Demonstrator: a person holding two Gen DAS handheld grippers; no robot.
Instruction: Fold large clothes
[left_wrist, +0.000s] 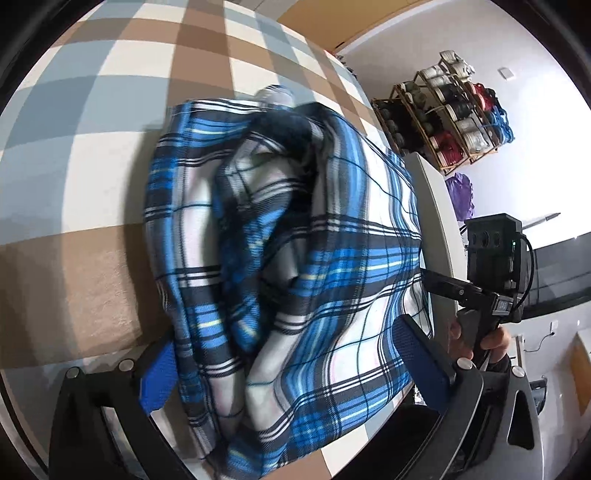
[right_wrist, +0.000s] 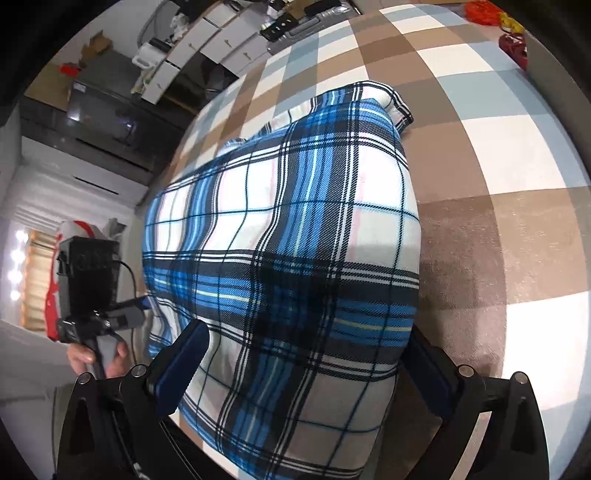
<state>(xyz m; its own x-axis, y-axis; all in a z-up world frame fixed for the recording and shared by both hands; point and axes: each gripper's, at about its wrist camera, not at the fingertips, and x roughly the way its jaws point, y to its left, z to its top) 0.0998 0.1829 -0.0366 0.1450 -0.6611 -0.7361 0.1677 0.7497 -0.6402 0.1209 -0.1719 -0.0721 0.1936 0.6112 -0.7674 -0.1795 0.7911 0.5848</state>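
Largest in both views is the checked cover (right_wrist: 498, 155) in brown, pale blue and white, spread over the bed or table under us. On it lies the plaid garment (right_wrist: 295, 240), blue, black and white with thin yellow lines; from the right wrist it looks smooth and flat, while from the left wrist (left_wrist: 280, 258) it is bunched into deep folds with a dark opening near its far end.

Our left gripper (left_wrist: 291, 365) stands with its blue-padded fingers (left_wrist: 159, 380) wide apart on either side of the cloth, not pinching it. Our right gripper (right_wrist: 306, 373) is likewise spread, the garment's near edge lying between its fingers (right_wrist: 181, 369).

What kind of garment it is we cannot tell (its near hem is cut off below both frames).

Beyond the cover, a rack of thread spools (left_wrist: 454, 122) stands against a white wall, and white drawers (right_wrist: 207, 48) sit across the room.
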